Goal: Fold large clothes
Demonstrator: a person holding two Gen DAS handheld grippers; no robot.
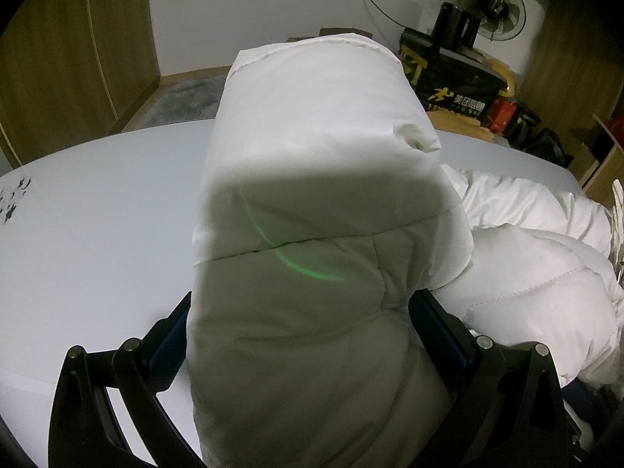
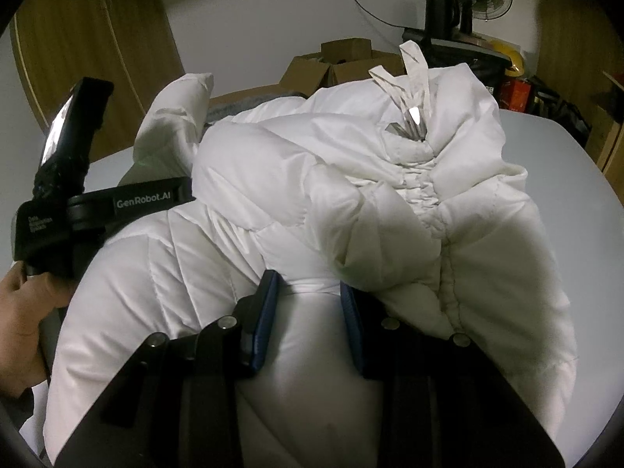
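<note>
A white puffy down jacket [image 2: 351,195] lies bunched on a pale grey table [image 1: 97,214]. My left gripper [image 1: 300,312] is shut on a thick padded part of the jacket [image 1: 312,156], which stands up in front of the camera and hides the fingertips. My right gripper [image 2: 308,284] is shut on a fold of the jacket [image 2: 312,312] near its collar; the blue pads [image 2: 269,296] press the cloth from both sides. White tags [image 2: 409,74] stick up from the jacket's top. The left gripper's body [image 2: 78,195] shows at the left of the right wrist view, held by a hand.
Cardboard boxes [image 2: 343,62] stand beyond the table. A black bag [image 1: 452,78], a kettle [image 1: 454,23] and a fan [image 1: 491,0] sit at the back right. Wooden wardrobe doors [image 1: 70,58] line the left. The rest of the jacket [image 1: 526,241] lies at the right.
</note>
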